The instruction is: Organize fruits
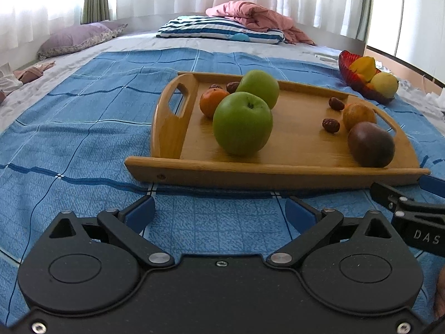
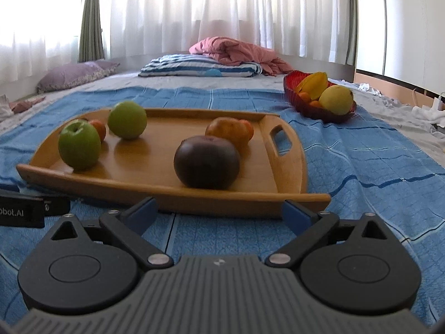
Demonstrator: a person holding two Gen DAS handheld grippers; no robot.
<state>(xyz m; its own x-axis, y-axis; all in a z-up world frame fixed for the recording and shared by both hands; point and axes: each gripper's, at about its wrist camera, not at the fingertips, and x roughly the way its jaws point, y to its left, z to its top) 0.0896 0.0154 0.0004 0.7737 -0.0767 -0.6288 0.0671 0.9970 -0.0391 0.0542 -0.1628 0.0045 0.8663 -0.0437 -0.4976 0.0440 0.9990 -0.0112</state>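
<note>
Both grippers, left gripper (image 1: pixel 219 210) & right gripper (image 2: pixel 219 213), spread wide w/ nothing between, just short of wooden tray (image 1: pixel 278 171) w/ fruit: approach dark fruit (image 2: pixel 207 162) squarely, close gently.

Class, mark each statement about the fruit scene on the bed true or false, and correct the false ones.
1. Two green apples sit on the tray. True: one near, one behind.
2. The red bowl stands on the tray. False: it rests on the blue cloth beyond the tray.
3. The left tool grips an apple. False: it is open with nothing between its fingers.
4. The dark fruit lies nearest the right tool. True.
5. The bowl is empty. False: it holds yellow fruit.
</note>
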